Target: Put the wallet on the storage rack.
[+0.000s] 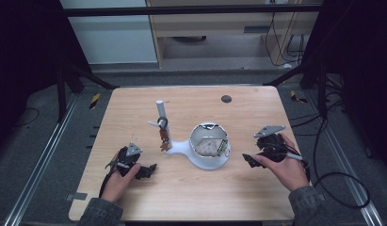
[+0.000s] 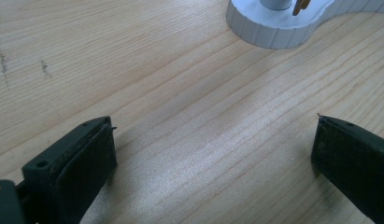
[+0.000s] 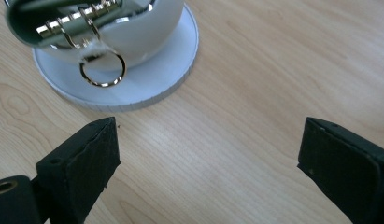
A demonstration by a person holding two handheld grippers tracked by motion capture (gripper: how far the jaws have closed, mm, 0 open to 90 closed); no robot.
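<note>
A white stand (image 1: 181, 149) sits mid-table, with an upright post (image 1: 160, 110) and a round bowl (image 1: 194, 137). A dark ring with a brown tag (image 1: 165, 138) hangs on the post. Several gold rings (image 1: 223, 146) are clipped on the bowl's rim, and one gold ring (image 3: 103, 70) dangles over the stand's round base (image 3: 152, 86). A pale crumpled thing (image 1: 207, 147) lies in the bowl. My left gripper (image 1: 151, 169) rests on the table left of the stand, open, over bare wood (image 2: 213, 149). My right gripper (image 1: 247, 160) is right of the bowl, open and empty (image 3: 208, 154).
The wooden table (image 1: 191, 193) has a small black round mark (image 1: 226, 99) near its far edge. Part of the stand's ribbed base (image 2: 273, 32) lies ahead of the left jaws. Cables (image 1: 342, 188) trail off the table's right side. Dark frame rails flank the table.
</note>
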